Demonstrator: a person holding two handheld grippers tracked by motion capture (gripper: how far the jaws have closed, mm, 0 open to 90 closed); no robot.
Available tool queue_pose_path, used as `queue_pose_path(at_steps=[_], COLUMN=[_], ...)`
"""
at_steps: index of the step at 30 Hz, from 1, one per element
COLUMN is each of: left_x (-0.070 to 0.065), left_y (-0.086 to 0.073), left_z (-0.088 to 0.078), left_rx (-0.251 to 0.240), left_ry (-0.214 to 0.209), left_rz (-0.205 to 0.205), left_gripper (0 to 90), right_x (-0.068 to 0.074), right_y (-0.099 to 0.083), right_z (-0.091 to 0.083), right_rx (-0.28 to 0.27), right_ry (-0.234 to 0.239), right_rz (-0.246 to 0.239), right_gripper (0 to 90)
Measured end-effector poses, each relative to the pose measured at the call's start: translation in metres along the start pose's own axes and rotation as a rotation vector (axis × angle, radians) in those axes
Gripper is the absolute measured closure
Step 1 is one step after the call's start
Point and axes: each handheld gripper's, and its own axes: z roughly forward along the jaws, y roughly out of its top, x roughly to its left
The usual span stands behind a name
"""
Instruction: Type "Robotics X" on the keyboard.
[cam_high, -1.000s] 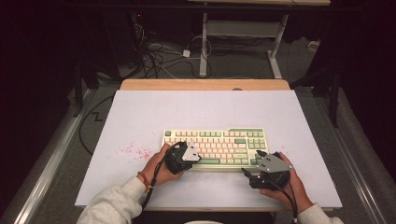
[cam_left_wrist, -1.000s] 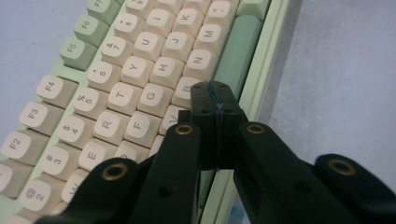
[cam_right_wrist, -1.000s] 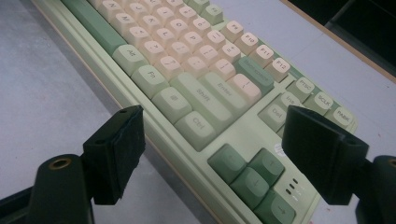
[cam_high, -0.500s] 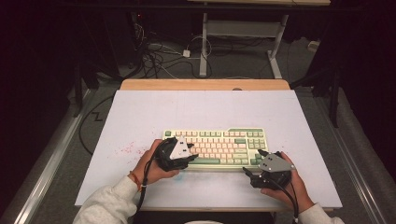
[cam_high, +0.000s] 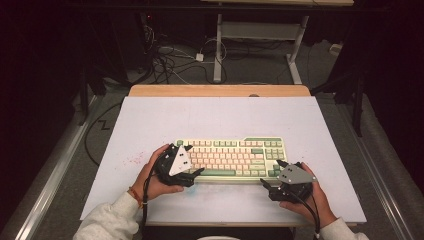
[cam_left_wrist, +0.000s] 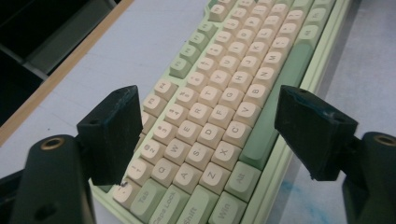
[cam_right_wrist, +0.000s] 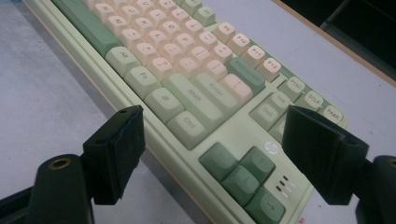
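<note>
1. Two grippers flank my keyboard on the white table from above: left gripper at its near-left corner, right gripper at its near-right.
2. Left gripper view: my jaws, just opened wide, straddle the letter keys, pinching nothing.
3. Right gripper view: jaws spread over the arrow keys

A pale blue-grey sheet covers the table top, with a strip of bare wood showing along its far edge; faint pink-red specks mark the sheet toward its near left part. Beyond the table the grey floor carries a tangle of dark cables with a small white box among them; a white metal frame stands there on two upright legs. A metal rail runs along the floor on the left; a matching one runs on the right.
</note>
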Motion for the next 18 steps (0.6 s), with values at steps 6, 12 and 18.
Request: queue_pose_path(at_steps=[6,12,18], left_x=[0.003,0.006,0.005], left_y=[-0.013,-0.031,-0.050], left_z=[-0.008,-0.018,-0.025], left_rx=[0.013,0.034,0.061], left_ry=[0.042,0.077,0.090], left_rz=[-0.004,-0.032,-0.069], left_gripper=[20.1,19.8,19.4], right_x=[-0.002,-0.003,-0.003], right_y=[0.000,0.000,0.000], right_z=[-0.002,-0.002,-0.005], right_rx=[-0.014,-0.015,-0.028], right_ry=[0.005,-0.002,-0.002], right_rz=[0.006,0.015,0.012], right_gripper=[21.3,21.5,28.6])
